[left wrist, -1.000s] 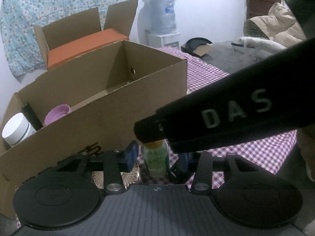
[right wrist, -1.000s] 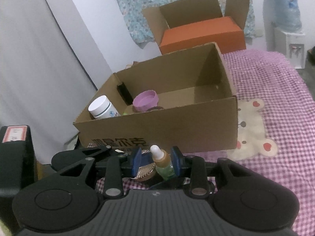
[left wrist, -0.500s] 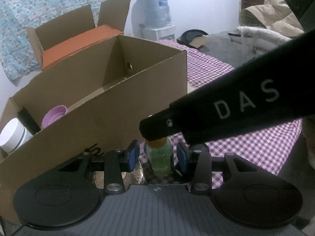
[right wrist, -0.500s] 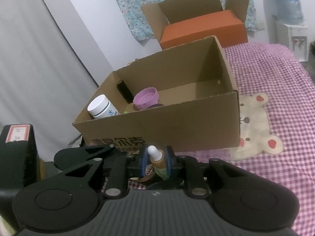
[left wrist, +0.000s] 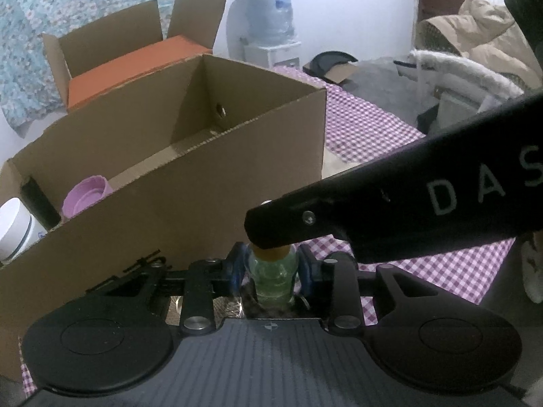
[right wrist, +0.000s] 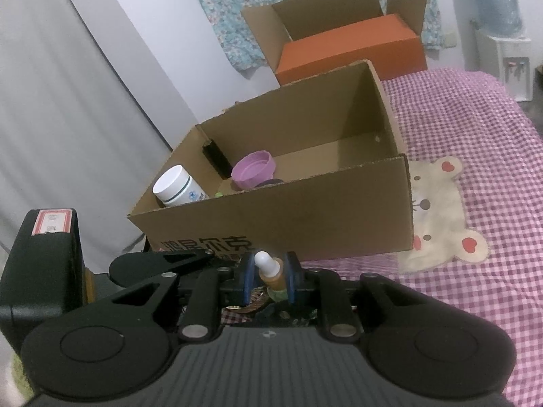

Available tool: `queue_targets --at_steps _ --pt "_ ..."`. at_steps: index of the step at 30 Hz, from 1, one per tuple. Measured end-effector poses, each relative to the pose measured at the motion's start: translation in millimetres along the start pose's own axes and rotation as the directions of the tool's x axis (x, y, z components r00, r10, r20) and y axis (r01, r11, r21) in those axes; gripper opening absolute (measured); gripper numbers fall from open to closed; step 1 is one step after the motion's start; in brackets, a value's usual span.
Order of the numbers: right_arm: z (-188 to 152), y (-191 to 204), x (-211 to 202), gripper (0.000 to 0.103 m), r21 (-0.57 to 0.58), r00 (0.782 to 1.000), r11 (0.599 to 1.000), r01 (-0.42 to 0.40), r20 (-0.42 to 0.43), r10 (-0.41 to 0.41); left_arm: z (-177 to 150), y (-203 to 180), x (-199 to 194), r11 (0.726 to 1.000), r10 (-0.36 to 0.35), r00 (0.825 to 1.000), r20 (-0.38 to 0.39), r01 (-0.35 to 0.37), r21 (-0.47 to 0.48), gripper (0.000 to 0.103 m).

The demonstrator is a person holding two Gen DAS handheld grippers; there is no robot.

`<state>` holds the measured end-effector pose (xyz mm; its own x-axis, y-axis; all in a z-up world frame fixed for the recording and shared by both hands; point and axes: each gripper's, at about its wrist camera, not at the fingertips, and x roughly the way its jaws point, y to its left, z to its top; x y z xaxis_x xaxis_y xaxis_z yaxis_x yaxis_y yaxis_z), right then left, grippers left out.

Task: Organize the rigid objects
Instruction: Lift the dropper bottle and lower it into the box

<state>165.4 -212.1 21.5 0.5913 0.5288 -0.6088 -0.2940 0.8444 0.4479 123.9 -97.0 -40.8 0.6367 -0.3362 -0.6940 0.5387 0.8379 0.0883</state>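
Both jaws grip one small dropper bottle (right wrist: 271, 273), which stands just in front of the cardboard box (right wrist: 305, 217).

Left gripper (left wrist: 271, 268) has just been closing, and its blue pads now press the green body of the bottle; right gripper (right wrist: 269, 276) is clamped on the orange neck under the white dropper tip. Under them lies a pink checked cloth (right wrist: 475, 156), open and free to the right of the box. Inside the box, at its left end, are a white jar (right wrist: 178, 186) and a purple lid (right wrist: 253, 169). Behind it, by the white wall, stands a second open box with an orange block (right wrist: 349, 51) inside.
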Motion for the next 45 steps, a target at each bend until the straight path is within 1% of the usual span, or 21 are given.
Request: queue_targets --at_steps 7,13,18,21,24,28,31,34,39,45 --pt "4 9 -12 0.021 -0.023 1.0 1.0 -0.006 0.029 0.007 2 0 -19 1.0 0.012 0.999 0.04 -0.011 -0.015 0.031" --pt "18 29 -36 0.021 -0.074 0.996 0.997 -0.029 0.082 0.035 17 3 -53 0.999 0.035 0.993 0.114 -0.031 -0.033 0.031" --pt "43 53 -56 0.021 -0.156 0.986 0.986 -0.051 0.146 0.074 42 14 -83 0.997 0.055 0.982 0.181 -0.045 -0.059 0.031" --pt "64 62 -58 0.021 -0.194 0.982 0.979 -0.065 0.161 0.097 59 27 -90 0.996 0.059 0.978 0.198 -0.045 -0.072 0.031" --pt "89 65 -51 0.021 -0.223 0.98 0.972 -0.08 0.16 0.117 77 41 -86 0.995 0.072 0.978 0.196 -0.058 -0.079 0.031" --pt "127 55 -24 0.021 -0.191 0.982 0.974 -0.124 0.12 0.148 101 67 -64 0.992 0.078 0.985 0.155 -0.06 -0.113 0.031" --pt "152 42 2 0.021 -0.15 0.983 0.977 -0.151 0.079 0.164 115 84 -42 0.988 0.088 0.991 0.105 -0.073 -0.137 0.031" --pt "170 27 30 0.021 -0.105 0.986 0.982 -0.157 0.033 0.161 125 96 -16 0.984 0.101 0.994 0.047 -0.093 -0.151 0.031" --pt "185 0 77 0.021 -0.031 0.987 0.987 -0.158 -0.039 0.157 130 115 25 0.977 0.123 0.991 -0.05 -0.13 -0.167 0.031" --pt "193 -25 122 0.021 0.048 0.979 0.985 -0.168 -0.105 0.173 130 126 59 0.967 0.164 0.977 -0.135 -0.186 -0.176 0.031"
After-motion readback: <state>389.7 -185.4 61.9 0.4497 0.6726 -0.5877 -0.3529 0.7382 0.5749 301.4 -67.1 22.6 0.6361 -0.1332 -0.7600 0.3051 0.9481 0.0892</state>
